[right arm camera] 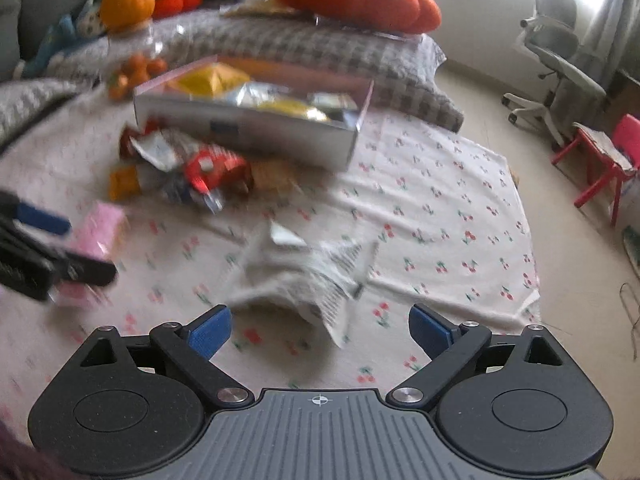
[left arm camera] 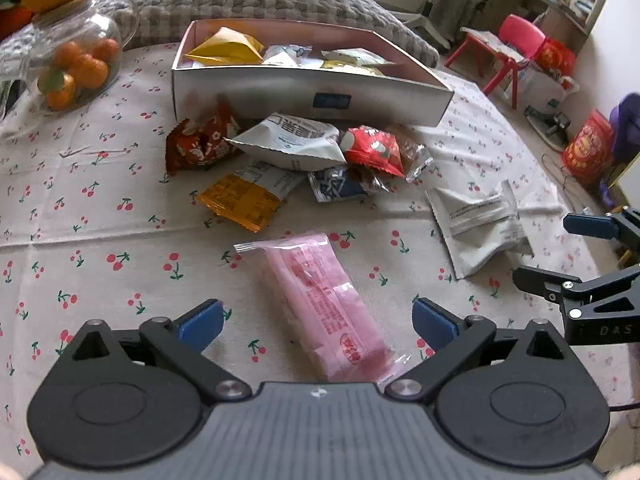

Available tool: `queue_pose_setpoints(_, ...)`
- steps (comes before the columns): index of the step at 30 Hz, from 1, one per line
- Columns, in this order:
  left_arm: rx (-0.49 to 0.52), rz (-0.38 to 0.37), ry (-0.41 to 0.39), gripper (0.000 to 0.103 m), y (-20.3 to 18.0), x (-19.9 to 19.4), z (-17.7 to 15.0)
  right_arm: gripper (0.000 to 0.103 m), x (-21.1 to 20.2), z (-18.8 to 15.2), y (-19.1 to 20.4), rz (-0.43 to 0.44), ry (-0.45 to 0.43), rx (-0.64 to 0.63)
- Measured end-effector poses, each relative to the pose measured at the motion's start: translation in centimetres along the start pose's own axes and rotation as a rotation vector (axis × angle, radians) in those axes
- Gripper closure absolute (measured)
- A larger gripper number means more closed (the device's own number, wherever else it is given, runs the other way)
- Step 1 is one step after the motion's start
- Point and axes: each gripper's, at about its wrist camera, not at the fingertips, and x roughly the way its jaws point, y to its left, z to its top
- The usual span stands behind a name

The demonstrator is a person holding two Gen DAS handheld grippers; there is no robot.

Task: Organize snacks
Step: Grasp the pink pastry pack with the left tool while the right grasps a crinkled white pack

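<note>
Nearest item: left gripper (left arm camera: 318,322), blue pads spread wide, nothing between them; it hangs low over a pink packet (left arm camera: 320,304) that lies lengthwise between the open fingers, seemingly lined up for a pick.

Right gripper (right arm camera: 320,326): likewise spread and empty, hovering above a white packet (right arm camera: 308,280) lying crumpled on the cloth just ahead of its fingers. That view is blurred, so contact cannot be judged.

Tablecloth (left arm camera: 100,240): white with a cherry print, the surface on which all loose goods lie.

Box (left arm camera: 304,96): open, shallow, white-walled, at the far side of the cloth. It already holds several packets, yellow and pale, and looks to be the collecting place.

Loose heap, directly before the box's near wall: orange-red packet (left arm camera: 200,142), large grey-white packet (left arm camera: 292,140), red packet (left arm camera: 374,150), yellow-orange packet (left arm camera: 240,200), small blue-white packet (left arm camera: 338,186). All remain unsorted.

Glass jar (left arm camera: 68,52): left of the box, holding small oranges, apart from the snacks.
</note>
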Motion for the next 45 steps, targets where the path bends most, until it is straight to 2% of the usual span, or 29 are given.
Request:
queue_pose_setpoints(6,0.040,0.045,-0.006,0.009,-0.7,0.6,-0.5,0.006,2.4,-1.1,-1.1,0.026,0.047,0.025)
queue_pose_setpoints(9,0.061,0.056,-0.013,0.014,-0.8,0.5,-0.6,0.006,2.9,-1.1,-1.1,0.095,0.044,0.090)
queue_pose_setpoints(10,0.071,0.061,-0.016,0.016,-0.7,0.5,-0.7,0.003,3.0,-1.0,-1.0,0.119,0.052,0.110)
queue_pose_setpoints(15,0.097,0.073,-0.028,0.024,-0.8,0.4,-0.7,0.002,3.6,-0.2,-0.3,0.140,0.033,0.145)
queue_pose_setpoints(19,0.097,0.070,-0.032,0.027,-0.5,0.4,-0.5,0.002,4.1,0.5,-0.5,0.128,0.024,0.222)
queue_pose_setpoints(23,0.110,0.074,-0.035,0.032,-0.3,0.3,-0.5,0.002,4.7,1.1,-0.4,0.074,0.030,0.257)
queue_pose_setpoints(29,0.111,0.065,-0.037,0.044,0.3,-0.1,-0.5,0.003,5.0,1.4,0.1,0.032,0.032,0.253)
queue_pose_setpoints(31,0.103,0.061,-0.035,0.051,0.5,-0.3,-0.5,0.004,4.9,1.5,0.1,0.027,0.031,0.257)
queue_pose_setpoints(36,0.094,0.049,-0.030,0.068,0.9,-0.6,-0.3,0.017,4.6,1.6,0.0,0.046,0.020,0.273)
queue_pose_setpoints(39,0.100,0.045,-0.026,0.072,1.0,-0.7,-0.1,0.026,4.4,1.8,0.1,0.054,0.015,0.274)
queue_pose_setpoints(45,0.079,0.028,-0.017,0.073,1.4,-0.8,0.1,0.036,4.1,1.9,0.1,0.081,0.009,0.288)
